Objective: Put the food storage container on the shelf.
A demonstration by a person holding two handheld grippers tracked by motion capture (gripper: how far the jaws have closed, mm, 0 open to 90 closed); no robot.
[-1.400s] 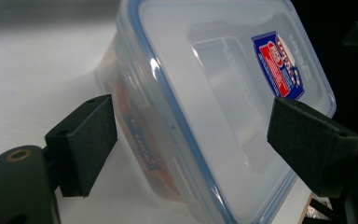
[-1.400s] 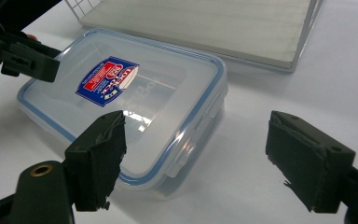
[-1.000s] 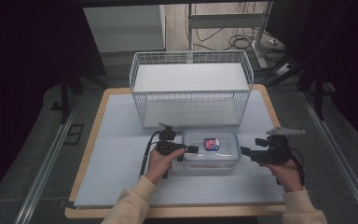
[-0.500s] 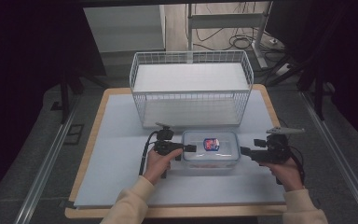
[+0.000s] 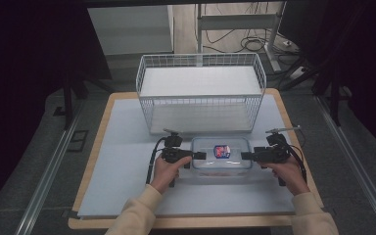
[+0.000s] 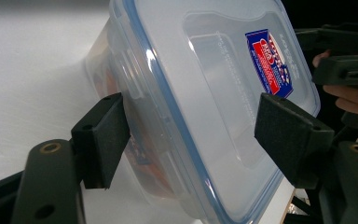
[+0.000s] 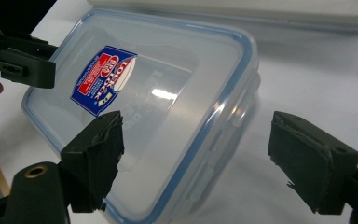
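Box (image 5: pixel 221 155) is flanked near the basket (image 5: pixel 200 93) by left gripper (image 5: pixel 197 155) and right gripper (image 5: pixel 245 156), jaws spread over its end latches, likely for unclipping.

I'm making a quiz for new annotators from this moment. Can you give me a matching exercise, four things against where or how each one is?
Things:
1. wire basket
2. clear container
3. left gripper
4. label

Places or states:
A. open, at the container's left end
B. on the container's lid, blue and red
C. at the far side of the table, white
D. between the two grippers, lid on

Pairs: 1-C, 2-D, 3-A, 4-B
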